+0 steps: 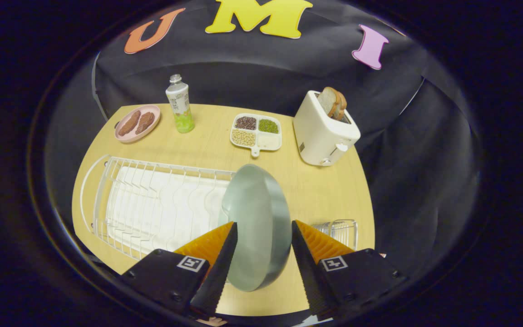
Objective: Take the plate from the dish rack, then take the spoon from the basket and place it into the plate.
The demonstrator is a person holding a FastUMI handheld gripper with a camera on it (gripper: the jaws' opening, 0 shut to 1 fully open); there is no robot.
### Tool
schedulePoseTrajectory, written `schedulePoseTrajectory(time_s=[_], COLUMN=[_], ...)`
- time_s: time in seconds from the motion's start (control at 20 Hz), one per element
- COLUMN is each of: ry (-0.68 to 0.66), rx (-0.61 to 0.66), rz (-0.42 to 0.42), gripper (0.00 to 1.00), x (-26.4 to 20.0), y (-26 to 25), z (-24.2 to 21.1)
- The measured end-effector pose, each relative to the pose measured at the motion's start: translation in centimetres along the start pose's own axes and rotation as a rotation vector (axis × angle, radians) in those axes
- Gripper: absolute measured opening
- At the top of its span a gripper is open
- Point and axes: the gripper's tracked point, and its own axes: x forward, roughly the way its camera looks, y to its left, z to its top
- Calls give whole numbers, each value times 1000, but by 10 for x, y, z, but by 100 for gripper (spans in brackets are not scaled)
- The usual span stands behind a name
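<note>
Standing between gripper (263, 231) fingers: plate (254, 218).

No text can be read. The bottle (180, 103) near the bench's (325, 190) far edge carries a label with print too small to make out. Each finger mount of the hand-held gripper (261, 250) bears a square coded marker, with no words.

Light wooden table (334, 190) with rounded corners against a draped black cloth wall (252, 77), evenly lit.

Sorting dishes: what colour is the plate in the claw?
Pale grey-green round plate, gripper view.
</note>
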Motion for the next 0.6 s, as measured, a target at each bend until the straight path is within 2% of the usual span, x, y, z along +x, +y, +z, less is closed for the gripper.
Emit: schedulePoseTrajectory(time_s=[0.2, 0.25, 0.35, 0.5, 0.6], ry=[24, 24, 19, -1, -30], rx=[37, 20, -34, -32, -25], rz=[-32, -68, -147, -235, -328], gripper=[40, 36, 34, 32, 28], x=[-4, -5, -8, -12, -17], y=[11, 13, 15, 20, 9], z=[-3, -4, -7, -5, -3])
